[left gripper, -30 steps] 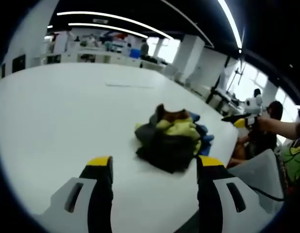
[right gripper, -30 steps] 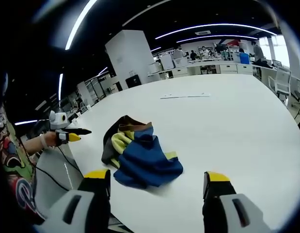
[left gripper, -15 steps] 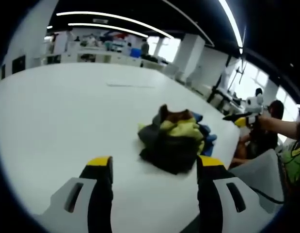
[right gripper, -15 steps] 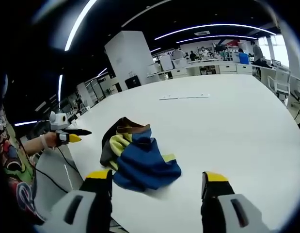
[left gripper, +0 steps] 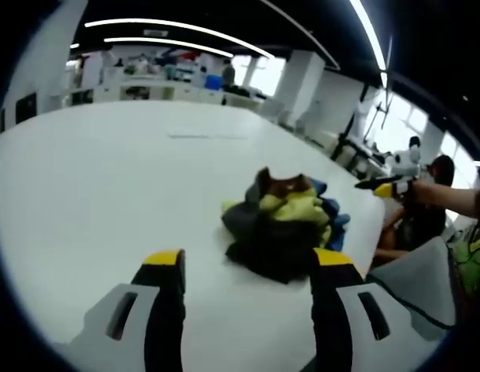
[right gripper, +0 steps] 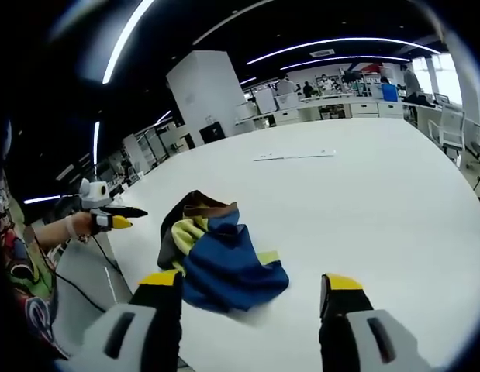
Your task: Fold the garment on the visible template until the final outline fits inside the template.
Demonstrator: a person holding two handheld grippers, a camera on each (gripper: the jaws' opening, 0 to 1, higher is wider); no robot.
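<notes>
Both tools have eased a little nearer to the garment over the last second, so the bundle sits slightly lower and closer to the jaws in each view; the garment itself lies where it did.

From the left gripper view, the left tool has its 2 yellow-tipped jaws spread wide, holding nothing, low over the white desk. The garment lies crumpled in a heap just beyond the jaws, dark and yellow-green on this side, with a brown patch at the top and blue showing at its far edge. It sits near the desk's right edge. Past that edge, the right tool is held out by a person's hand.

From the right gripper view, the right tool is likewise spread and empty. The garment shows mostly blue here, with yellow and dark folds on its left, lying just ahead of the left jaw. The left tool pokes in beyond the desk edge. A thin pale strip lies flat on the desk well beyond the heap; I cannot tell what it is.
</notes>
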